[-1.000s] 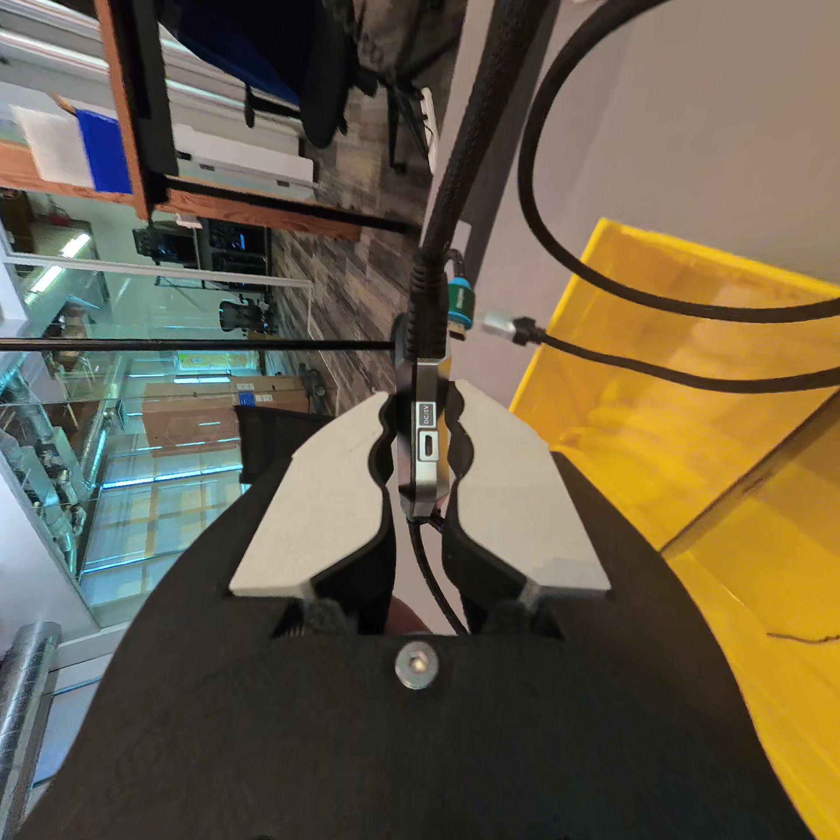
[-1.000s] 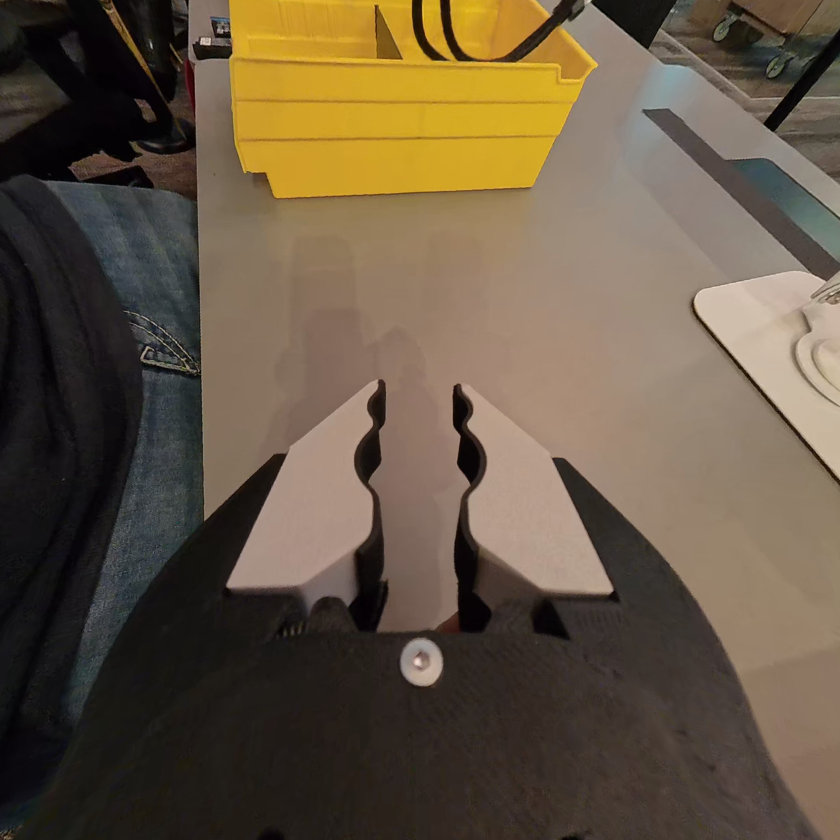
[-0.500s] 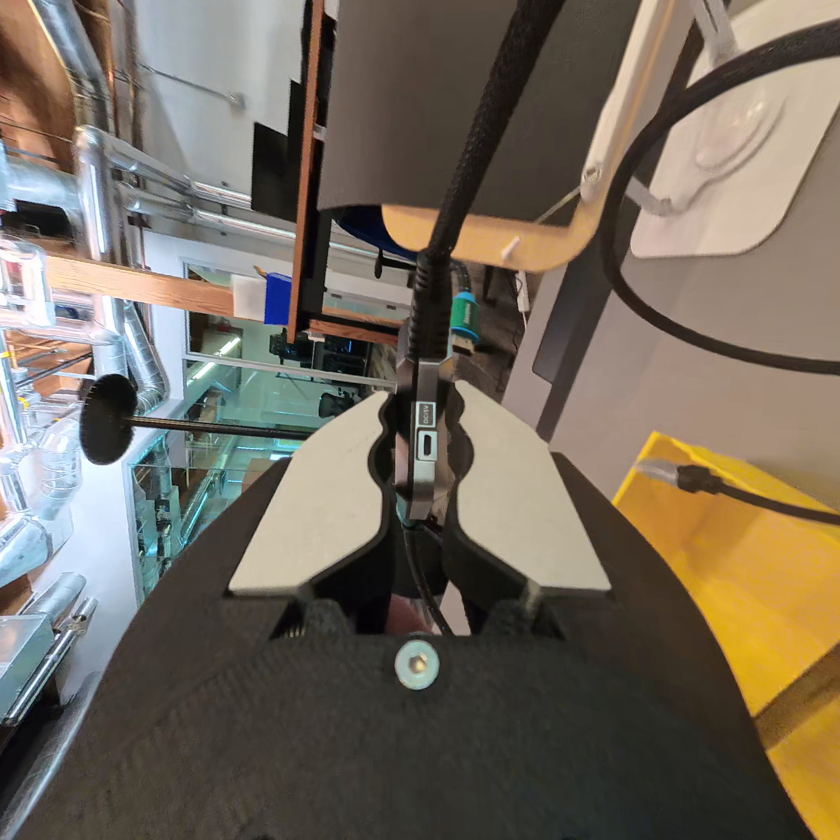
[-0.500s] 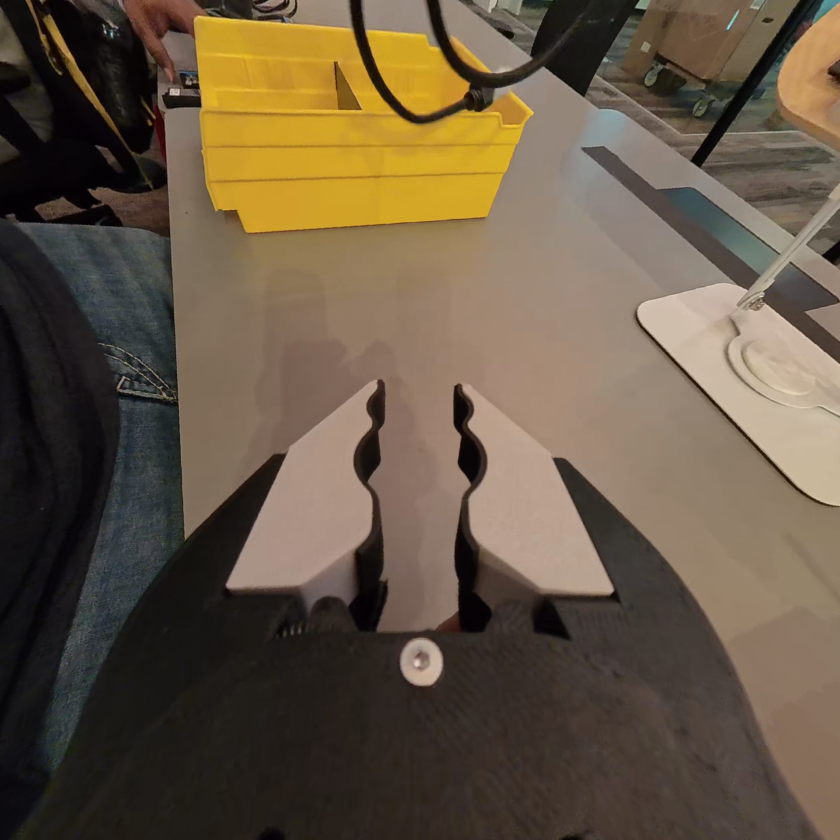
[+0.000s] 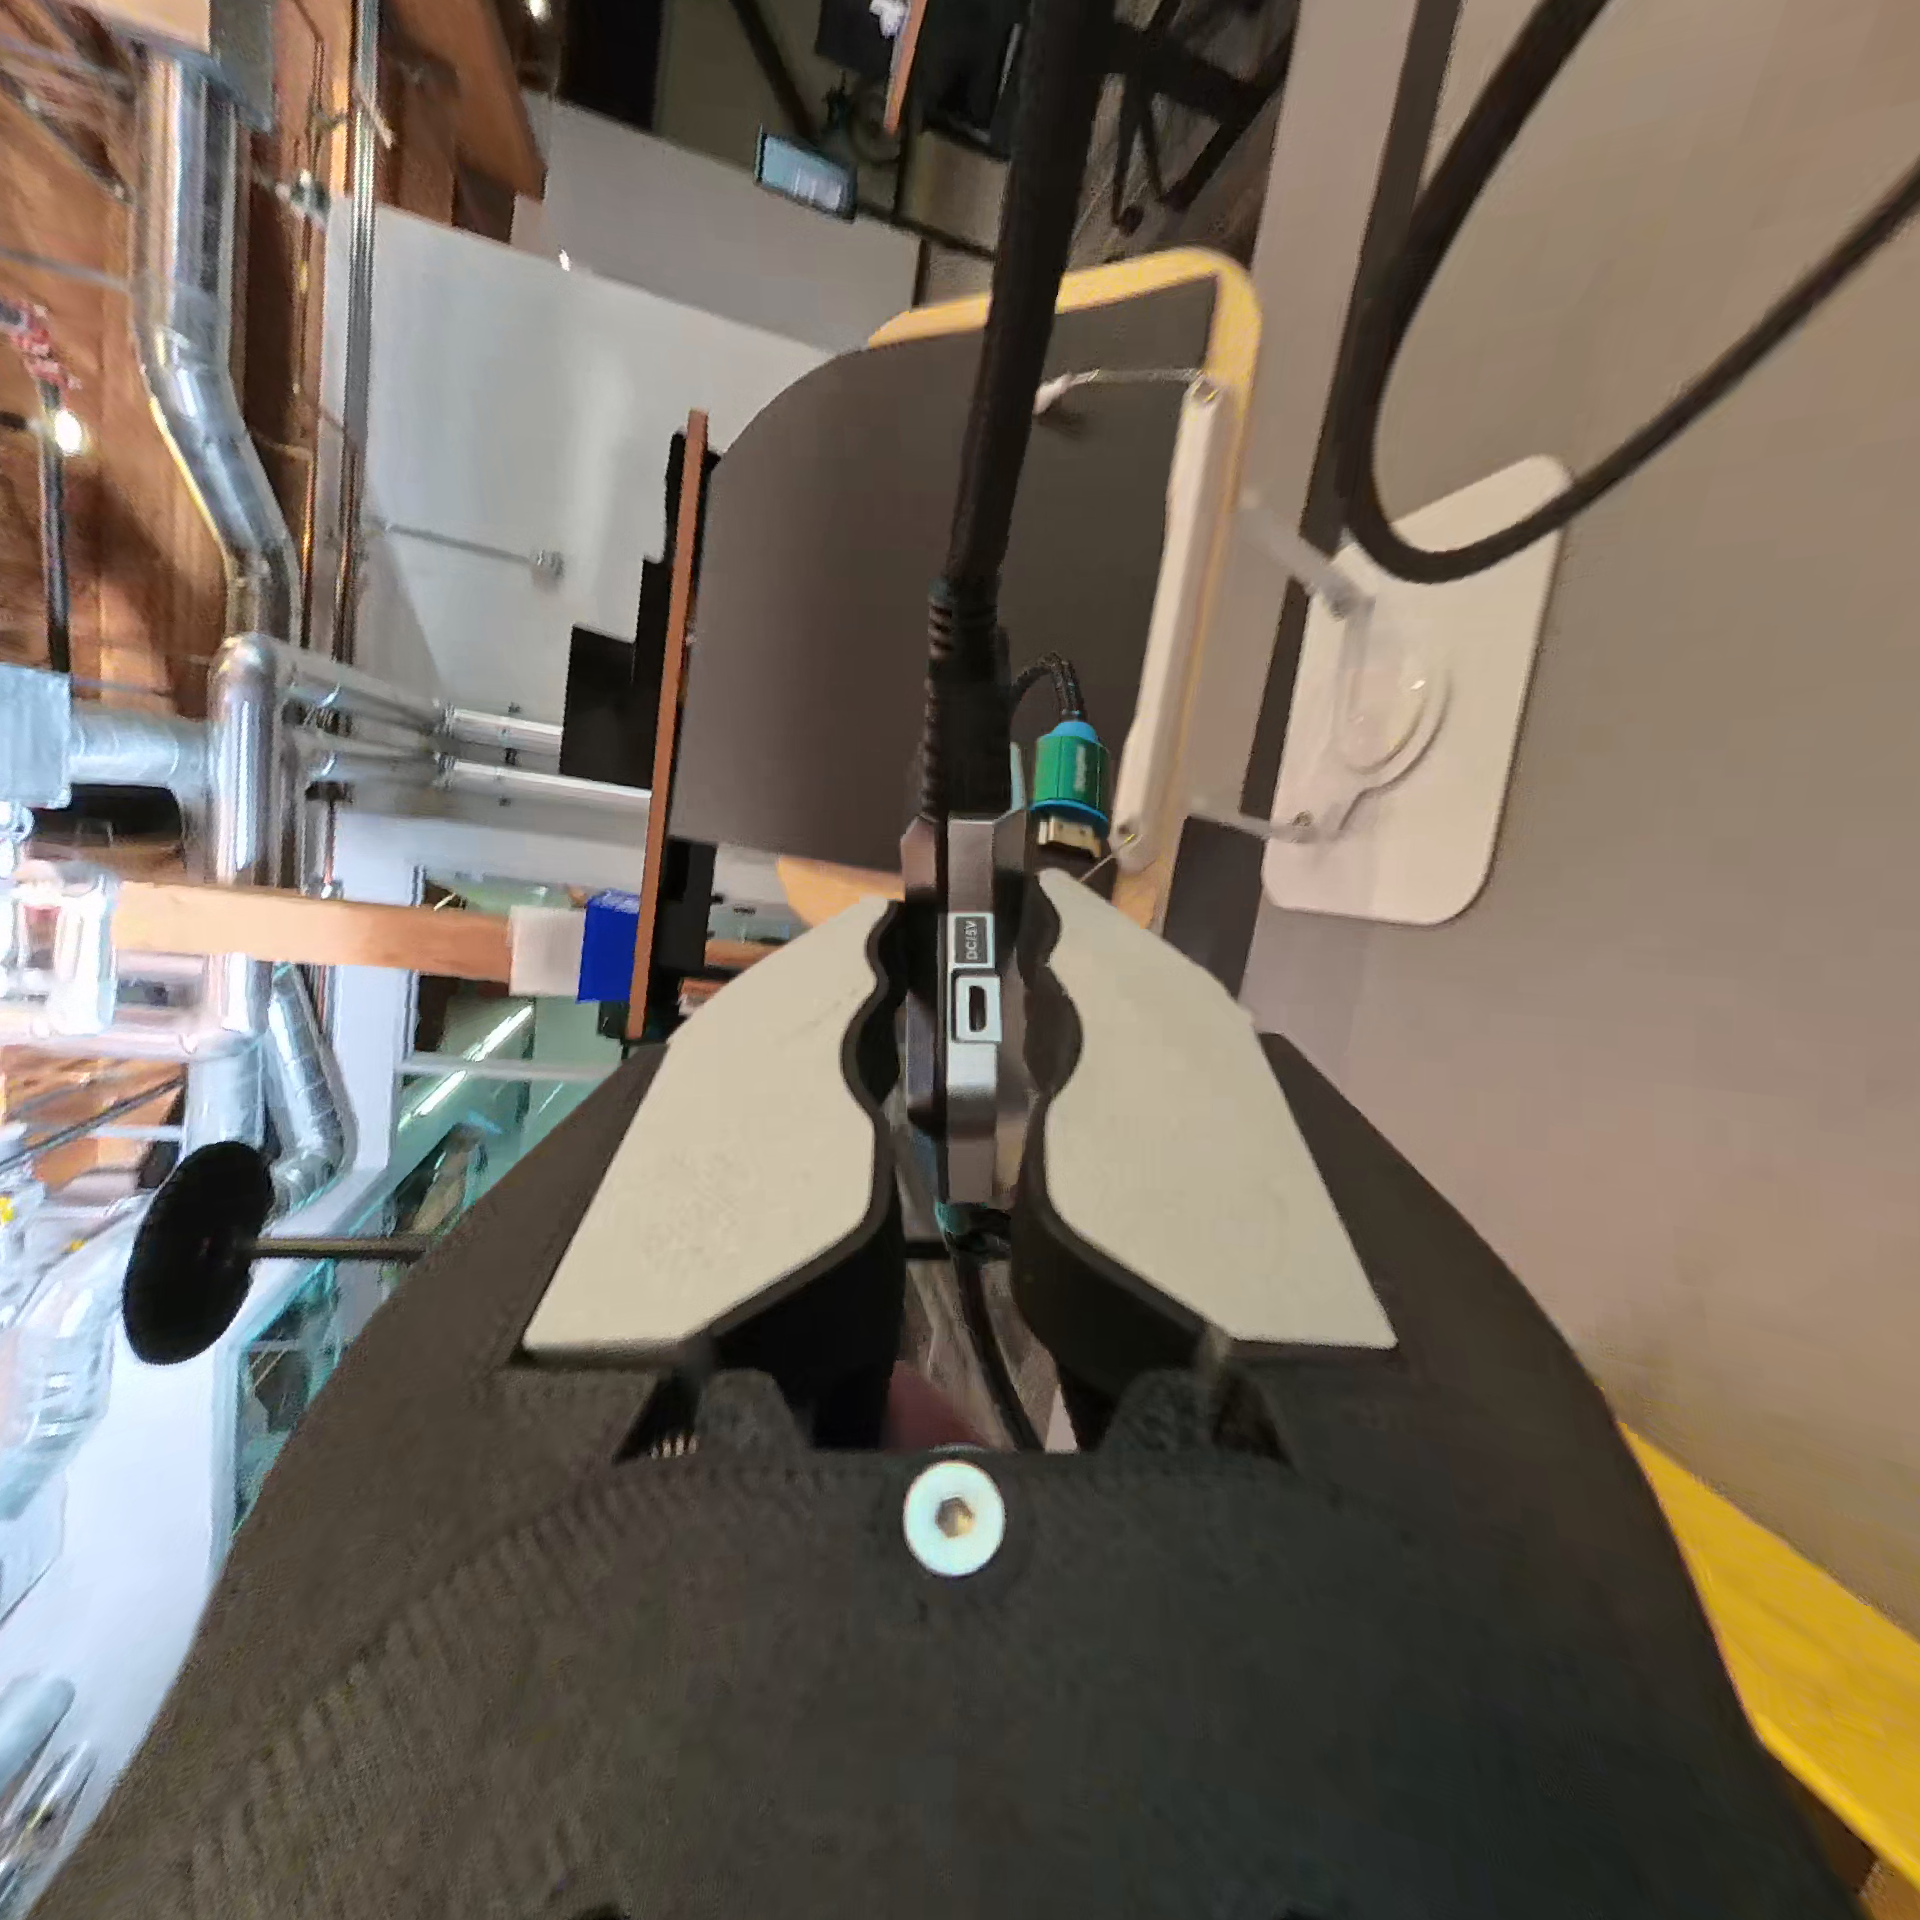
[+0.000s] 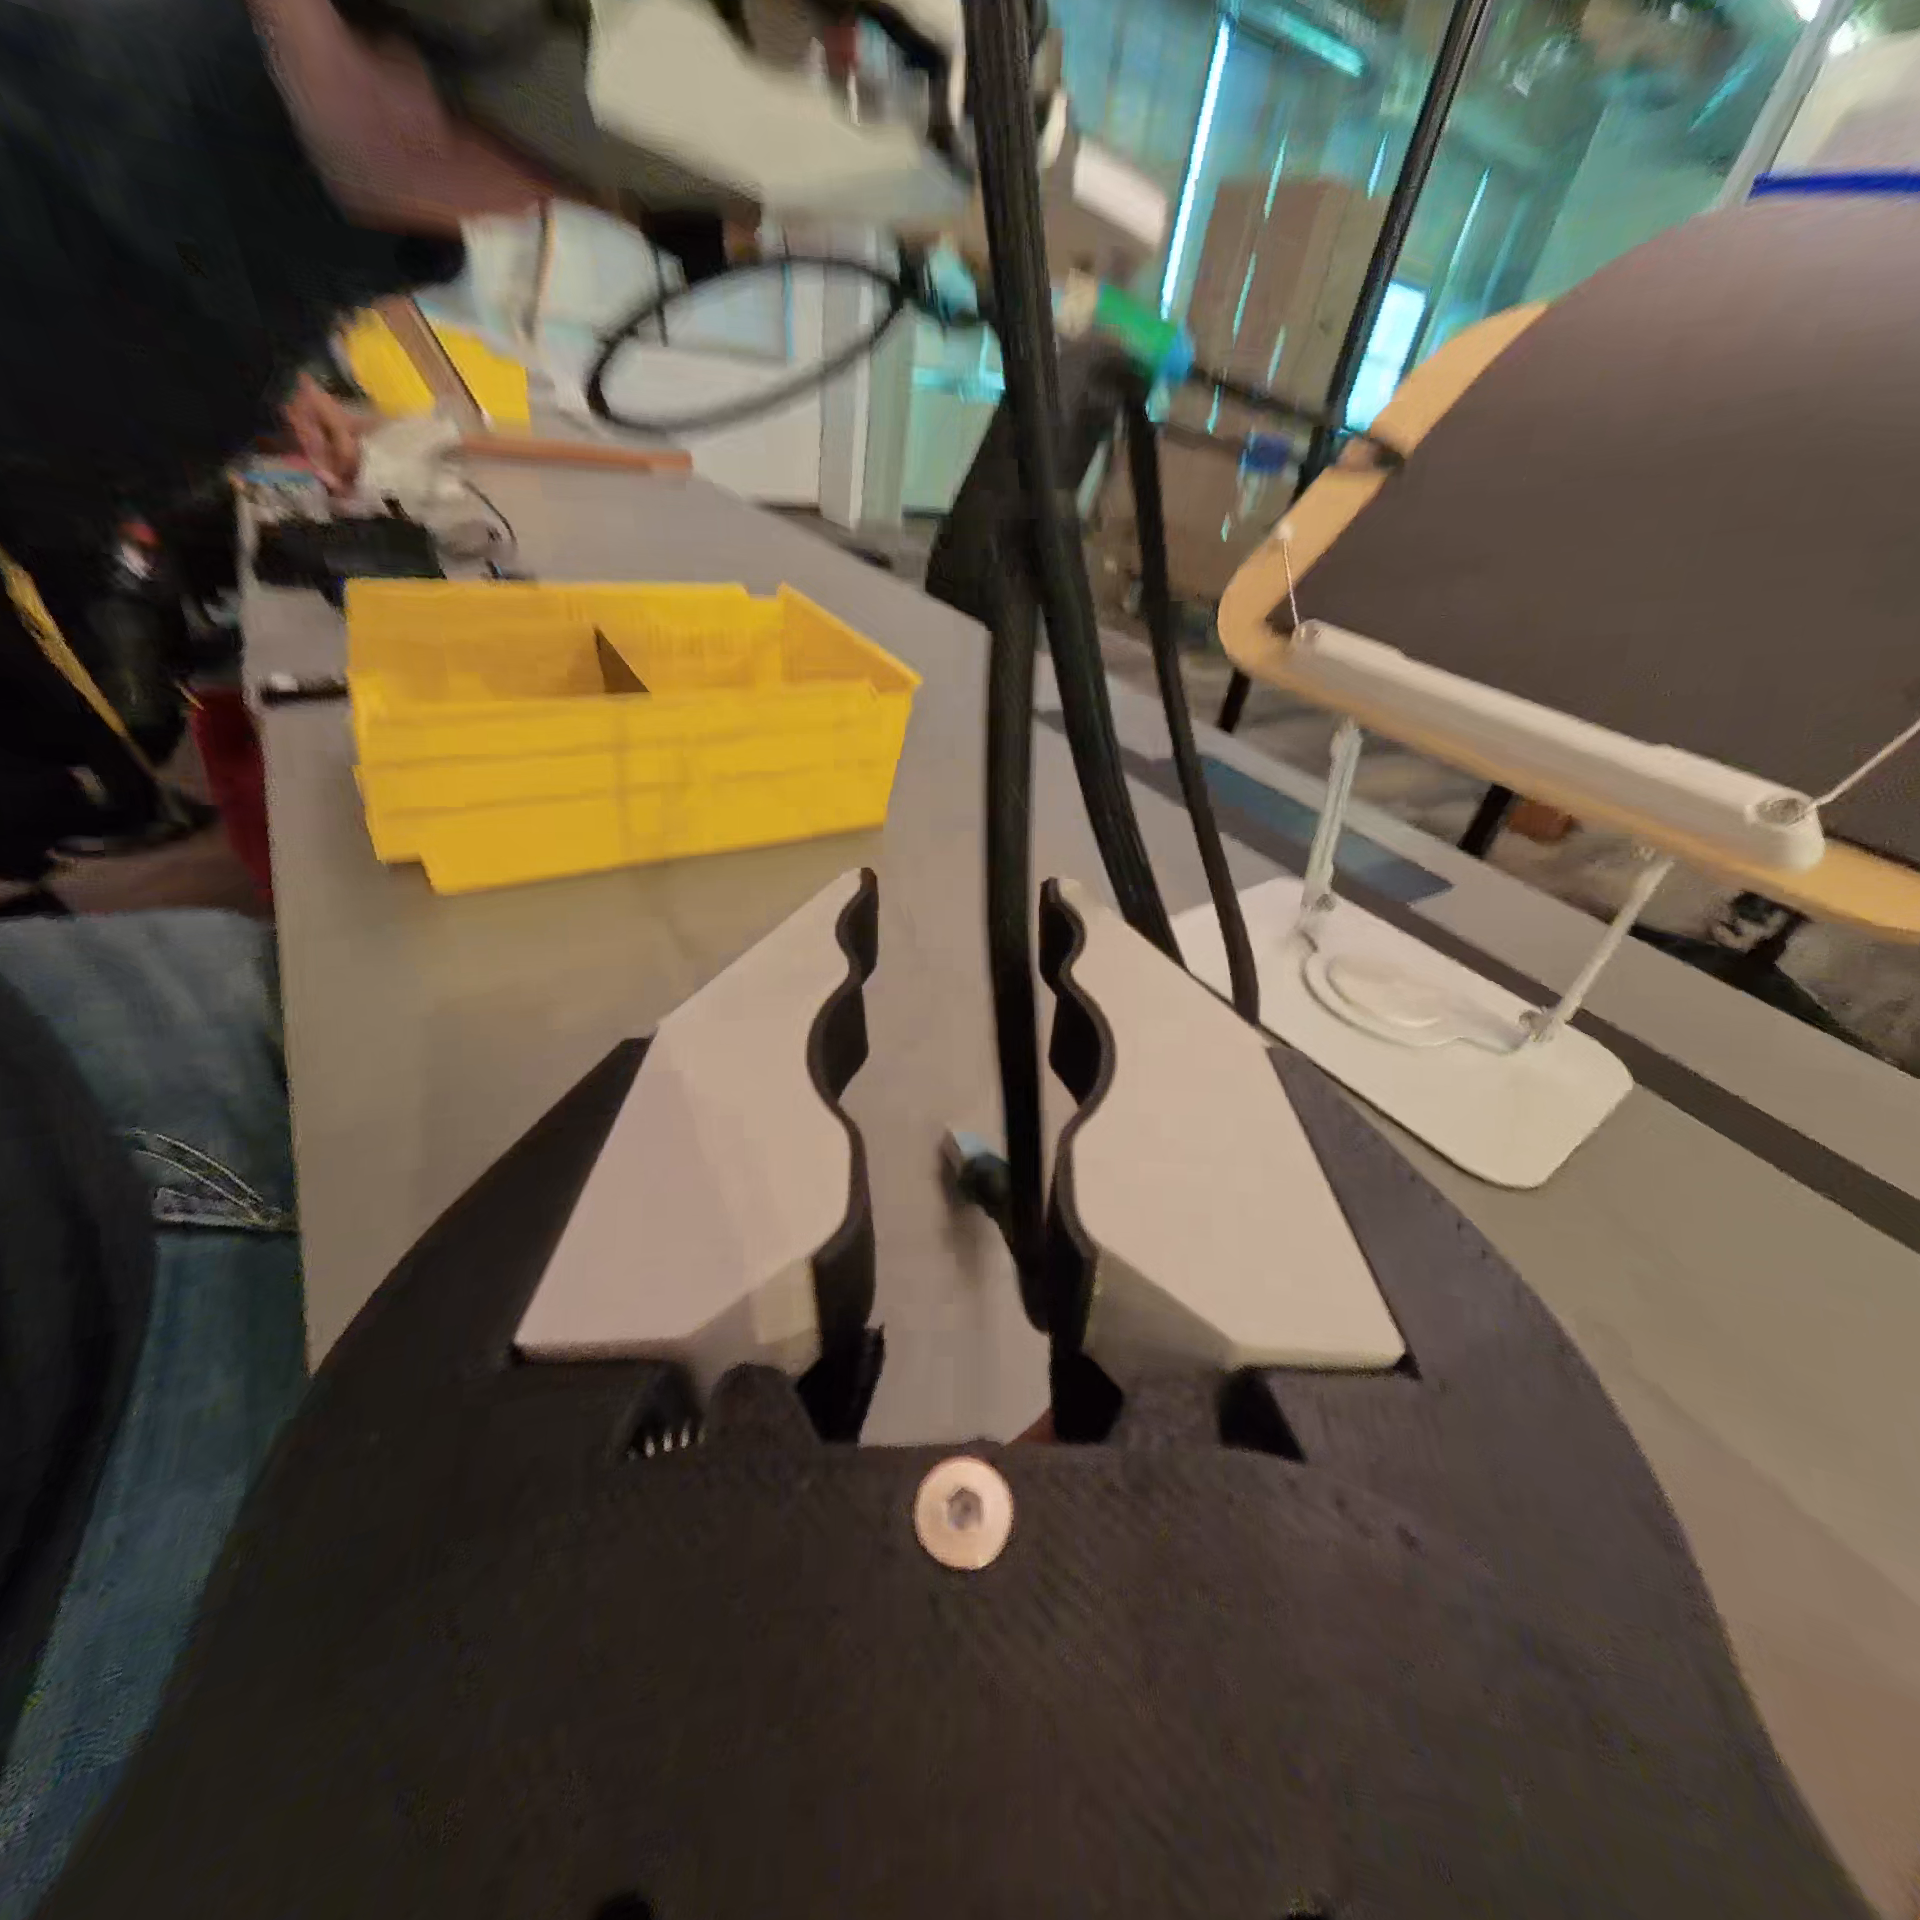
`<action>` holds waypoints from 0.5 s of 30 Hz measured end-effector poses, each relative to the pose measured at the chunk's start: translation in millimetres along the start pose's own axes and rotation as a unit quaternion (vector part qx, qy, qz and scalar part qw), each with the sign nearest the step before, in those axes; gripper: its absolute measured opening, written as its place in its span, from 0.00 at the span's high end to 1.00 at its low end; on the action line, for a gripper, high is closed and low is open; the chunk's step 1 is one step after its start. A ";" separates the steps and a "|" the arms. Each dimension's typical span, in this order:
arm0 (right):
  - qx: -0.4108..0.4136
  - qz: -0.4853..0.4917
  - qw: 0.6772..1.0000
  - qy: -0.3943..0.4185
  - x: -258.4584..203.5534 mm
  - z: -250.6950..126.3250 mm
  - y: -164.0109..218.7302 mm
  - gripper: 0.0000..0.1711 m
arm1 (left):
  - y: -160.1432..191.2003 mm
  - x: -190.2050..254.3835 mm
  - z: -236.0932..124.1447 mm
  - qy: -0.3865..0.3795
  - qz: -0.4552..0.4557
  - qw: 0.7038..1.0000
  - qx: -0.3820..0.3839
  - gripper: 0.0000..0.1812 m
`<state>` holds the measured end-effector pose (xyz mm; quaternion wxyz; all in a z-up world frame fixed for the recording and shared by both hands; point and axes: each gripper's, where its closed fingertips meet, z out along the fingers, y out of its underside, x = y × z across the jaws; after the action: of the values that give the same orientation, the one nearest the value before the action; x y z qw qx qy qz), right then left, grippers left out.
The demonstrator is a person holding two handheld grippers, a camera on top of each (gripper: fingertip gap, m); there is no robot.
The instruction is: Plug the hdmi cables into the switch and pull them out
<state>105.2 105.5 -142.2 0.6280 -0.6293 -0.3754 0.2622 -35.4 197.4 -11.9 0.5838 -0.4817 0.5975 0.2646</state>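
Note:
My left gripper is shut on the grey metal HDMI switch and holds it in the air, edge-on. A thick black braided cable is plugged into the switch's far end. A green-collared HDMI plug with a gold tip hangs just beside that end. My right gripper is open above the grey table. A black cable hangs down through the gap between its fingers, with a small silver plug end low in the gap. The left gripper shows blurred at the top of the right wrist view.
A yellow divided bin stands on the table ahead to the left and also shows in the left wrist view. A white stand base carrying a dark curved panel sits to the right. A person in jeans is at the left. About 20 cm separates my left fingertips from my right.
My left gripper has lifted and swung the switch away from the yellow bin. My right gripper has tilted up and forward, and the hanging cables now lie between its open fingers.

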 end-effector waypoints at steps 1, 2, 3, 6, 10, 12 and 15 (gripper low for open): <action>0.022 0.006 1.000 -0.011 -0.9 -5.6 -7.4 0.83 | -5.3 8.3 3.6 0.008 0.003 1.000 0.010 0.89; 0.041 0.009 0.999 -0.032 -5.1 -11.0 -13.7 0.81 | -8.5 15.4 7.6 0.010 0.012 1.000 0.013 0.89; 0.062 0.006 0.997 -0.047 -8.8 -16.6 -20.4 0.81 | -10.4 20.7 11.8 0.009 0.021 1.000 0.016 0.89; 0.154 -0.012 0.984 -0.087 -23.1 -38.9 -48.4 0.81 | -14.5 32.7 21.9 0.015 0.023 0.999 0.035 0.89; 0.106 -0.023 0.984 -0.139 -35.6 -42.0 -39.1 0.82 | -2.7 41.6 35.6 0.012 0.055 0.998 0.024 0.89; 0.043 -0.071 0.990 -0.114 -32.4 -34.8 -20.4 0.82 | 4.6 43.5 40.6 0.005 0.075 0.997 0.023 0.90; -0.012 -0.112 0.988 -0.102 -34.4 -30.9 -6.5 0.79 | 17.9 47.5 47.4 0.000 0.101 0.995 0.012 0.90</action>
<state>109.1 59.2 -138.4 0.6043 -0.5604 -0.5086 0.2491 -23.3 233.5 -70.0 0.5600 -0.4118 0.6462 0.3149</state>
